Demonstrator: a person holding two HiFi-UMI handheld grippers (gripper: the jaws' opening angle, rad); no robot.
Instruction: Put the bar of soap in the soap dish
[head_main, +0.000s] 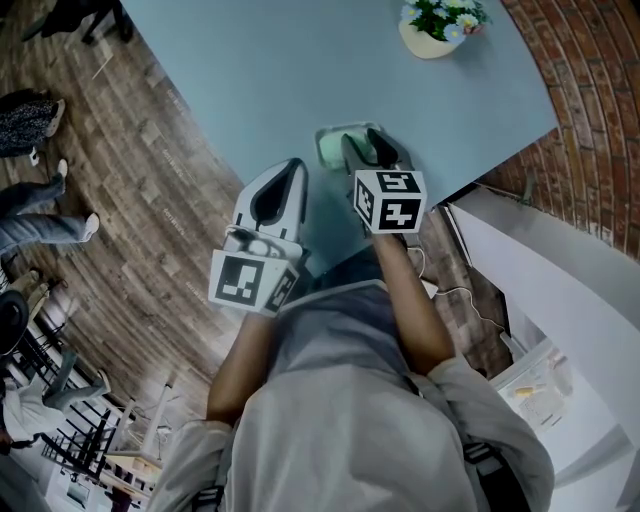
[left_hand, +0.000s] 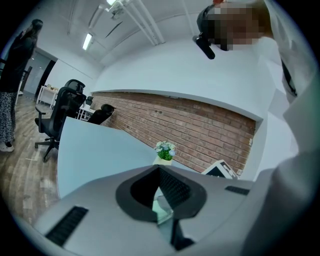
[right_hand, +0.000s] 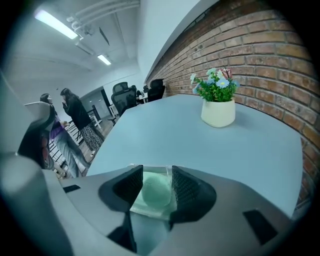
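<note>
While the open right claw (right_hand: 156, 173) straddles it, soap (right_hand: 156, 194) lies in soap dish (right_hand: 144, 210), long axis roughly along jaws; left claw (left_hand: 160, 170) closed, empty.

1. Even, cool indoor light; ceiling strips (right_hand: 52, 24) glare white in both gripper views.
2. Shadows on the table (head_main: 250, 80) are soft and faint.
3. All 3 views bow at the edges; the 2 gripper views have dark, vignetted corners.
4. The close soap (right_hand: 156, 192) looks slightly soft; the plant (right_hand: 218, 100) is sharper.
5. The head view's lower left is dim.
</note>
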